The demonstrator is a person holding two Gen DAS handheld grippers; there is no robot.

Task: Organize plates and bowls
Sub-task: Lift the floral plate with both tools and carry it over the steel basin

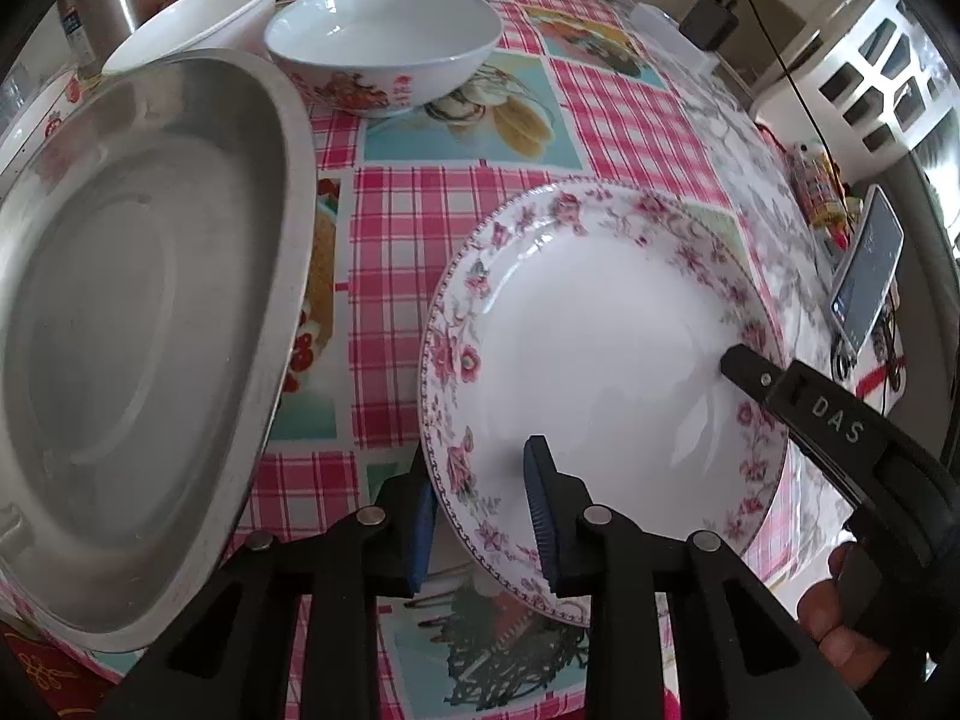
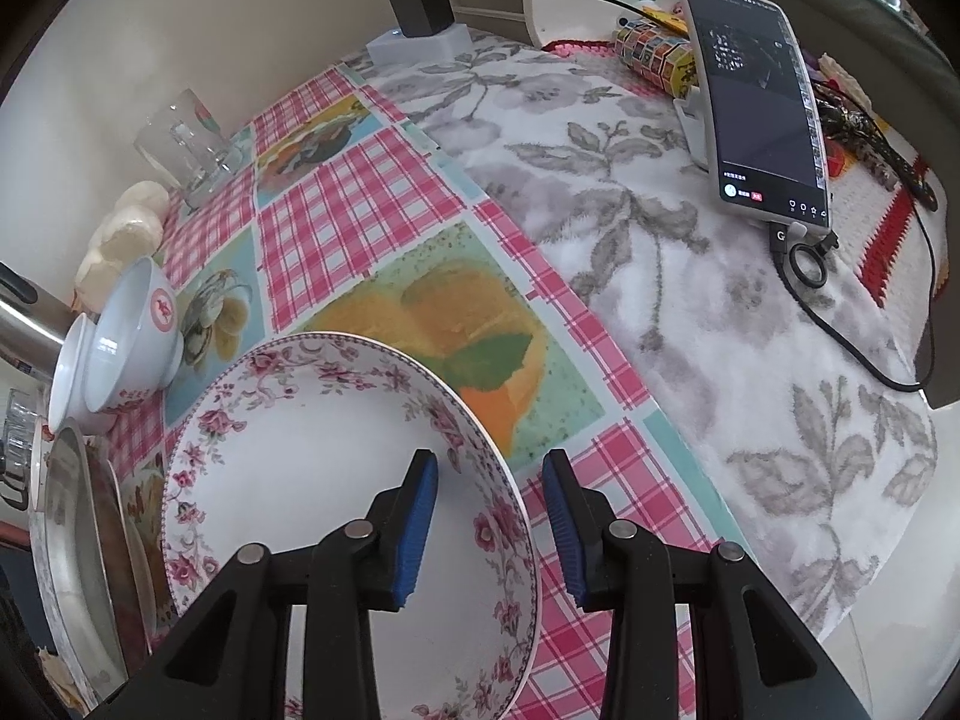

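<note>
Here, a floral-rimmed plate (image 1: 594, 372) is seen on the checked tablecloth (image 1: 618, 114), right of a steel tray (image 1: 138, 312). Its near-left rim is straddled by the steeply down-pointed left gripper (image 1: 480, 516); whether the pads press cannot be told. The right gripper (image 2: 491, 525), held by a hand (image 1: 840, 612), straddles the right rim, jaws visibly parted. Two bowls (image 1: 384, 48) are set at the far side.

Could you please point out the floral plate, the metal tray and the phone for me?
floral plate (image 1: 600, 348): left wrist view, white centre.
metal tray (image 1: 120, 324): left wrist view, flat bottom.
phone (image 2: 759, 102): right wrist view, dark screen.
</note>
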